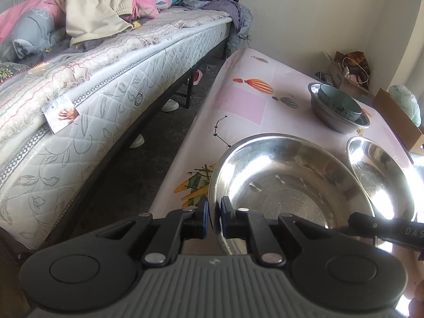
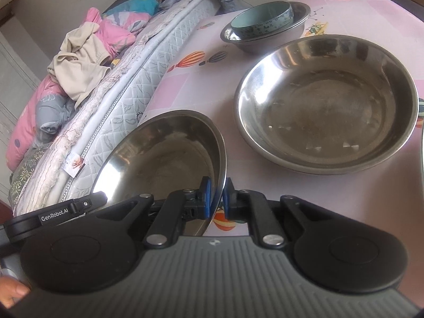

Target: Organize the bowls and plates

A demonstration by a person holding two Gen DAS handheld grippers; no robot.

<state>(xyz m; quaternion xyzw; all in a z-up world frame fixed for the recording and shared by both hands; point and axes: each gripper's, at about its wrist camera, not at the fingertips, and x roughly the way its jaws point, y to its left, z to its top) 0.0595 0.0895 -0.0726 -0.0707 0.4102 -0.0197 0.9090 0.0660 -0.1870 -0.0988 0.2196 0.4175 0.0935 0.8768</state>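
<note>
Two claws (image 1: 214,217) (image 2: 220,198), one held bowl (image 2: 159,153) — two steel bowls (image 2: 326,106) (image 2: 267,46), one blue bowl (image 2: 265,22)

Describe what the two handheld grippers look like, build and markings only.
Both match: a grey ribbed body, two round black side housings, black linkage arms with silver pivot pins, and blue pads on the fingers. That goes for the left gripper and the right gripper. White "GenRobot.AI" lettering marks a black part. No sleeves or cables show.

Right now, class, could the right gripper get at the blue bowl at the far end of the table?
Probably not yet: the right gripper has its jaws shut on the rim of a steel bowl the left gripper also holds. Once freed, the way to the blue bowl looks open.
</note>
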